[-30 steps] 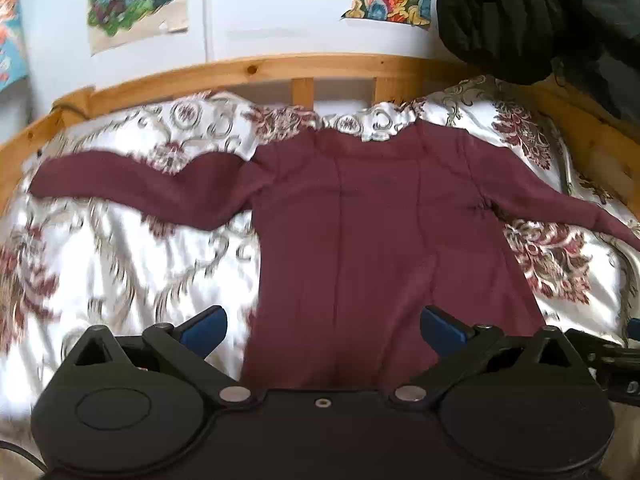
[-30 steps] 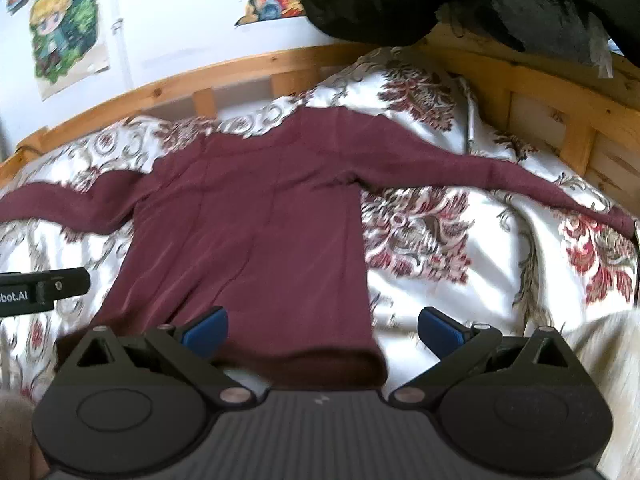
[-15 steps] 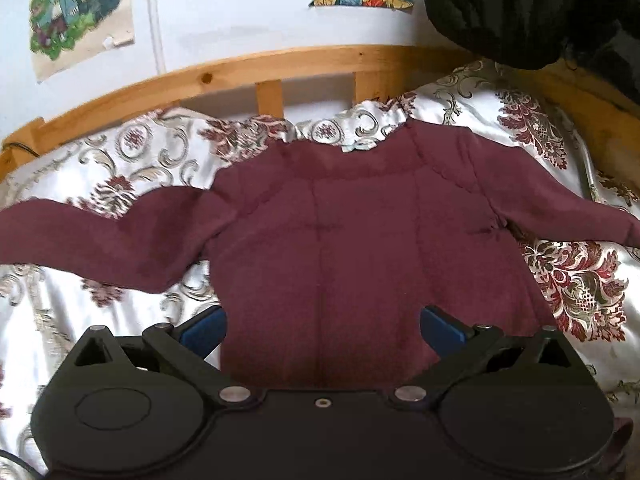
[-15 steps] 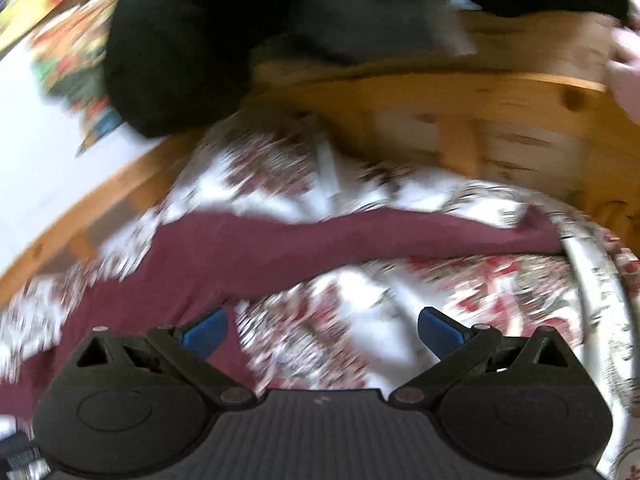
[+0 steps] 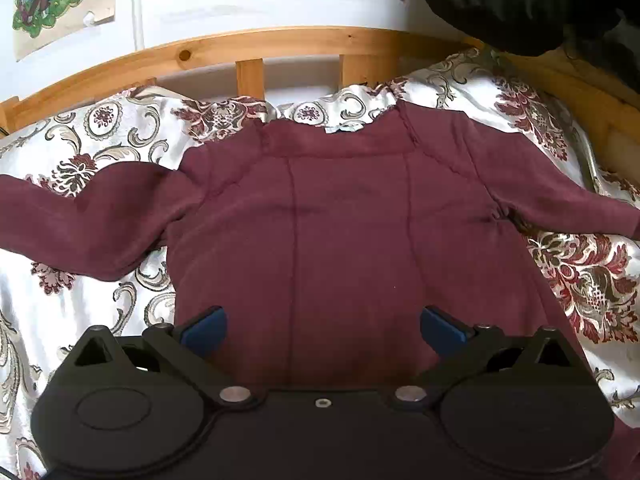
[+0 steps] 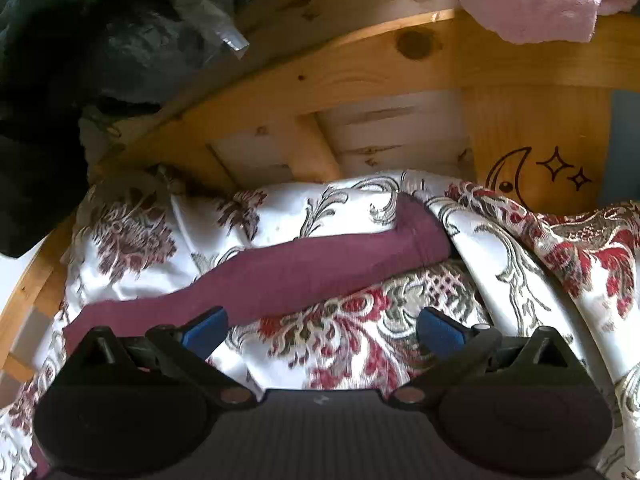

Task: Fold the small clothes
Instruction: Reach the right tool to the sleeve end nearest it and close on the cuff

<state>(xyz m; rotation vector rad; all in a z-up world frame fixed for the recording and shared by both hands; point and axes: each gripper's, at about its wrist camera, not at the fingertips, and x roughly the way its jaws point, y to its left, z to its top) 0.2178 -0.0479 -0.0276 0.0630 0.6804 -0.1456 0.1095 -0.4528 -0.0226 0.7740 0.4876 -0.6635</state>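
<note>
- A maroon top (image 5: 344,216) lies flat on a patterned bedspread (image 5: 80,280), collar at the far side by the wooden bed rail (image 5: 280,44), both sleeves spread out to left and right.
- The left gripper (image 5: 322,326) hangs over the near part of the body panel, its blue-padded fingers (image 5: 204,326) wide apart with nothing between them; whether they touch the cloth cannot be told.
- The right gripper (image 6: 322,326) points at the right sleeve (image 6: 280,276), which runs from near left to far right, its cuff (image 6: 424,232) tucked against a raised fold of the bedspread (image 6: 500,256) near the wooden bed end (image 6: 400,64). Its fingers (image 6: 440,328) are also spread and empty, the left one just over the sleeve's near edge.
- Judged from this layout, no fold is made yet: the step in hand looks like the approach to the first sleeve fold, on the right side.
- The next move would call for the right gripper to go further toward the cuff, close on that end, lift it free of the bedspread ridge and carry it left across the body.
- The left gripper seems well placed to press the body down meanwhile, so the top does not slide.
- A risk: pinching bedspread along with the cuff, since the two lie touching there.
</note>
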